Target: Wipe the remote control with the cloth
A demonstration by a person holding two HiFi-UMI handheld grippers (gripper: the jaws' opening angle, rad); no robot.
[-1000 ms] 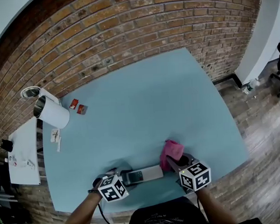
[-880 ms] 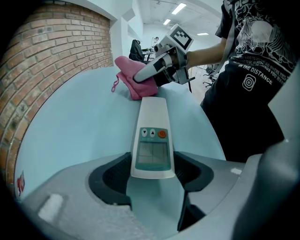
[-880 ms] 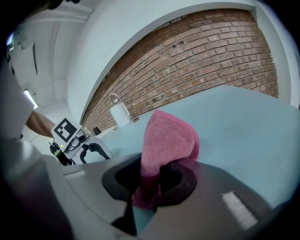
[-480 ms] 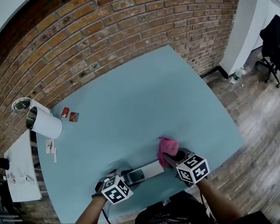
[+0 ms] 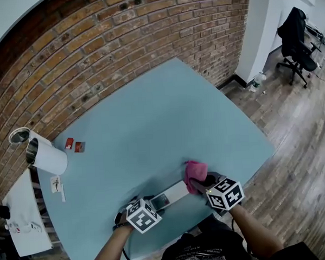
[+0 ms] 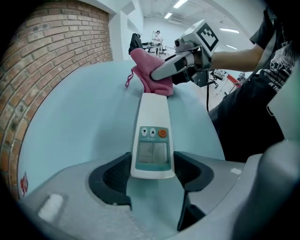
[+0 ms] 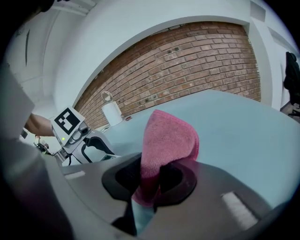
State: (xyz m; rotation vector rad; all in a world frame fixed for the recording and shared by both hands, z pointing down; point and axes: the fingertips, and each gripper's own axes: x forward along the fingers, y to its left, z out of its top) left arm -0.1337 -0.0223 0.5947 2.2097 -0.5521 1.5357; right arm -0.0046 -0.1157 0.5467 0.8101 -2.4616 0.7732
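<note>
- Left gripper view, nearest first: what sits between the jaws?
- The left gripper (image 6: pixel 152 172) has its jaws closed on the near end of the white remote control (image 6: pixel 152 136). The remote runs away from them along the blue table (image 5: pixel 167 110), screen and buttons facing up.
- And its far end?
- The pink cloth (image 6: pixel 149 75) touches it there. The right gripper (image 6: pixel 161 71) has its jaws clamped on a fold of the cloth.
- Farther out?
- A white cylinder (image 5: pixel 44 154) stands near the table's left edge with two small red items (image 5: pixel 75 145) just beside it. The brick wall (image 5: pixel 119 36) is behind.
</note>
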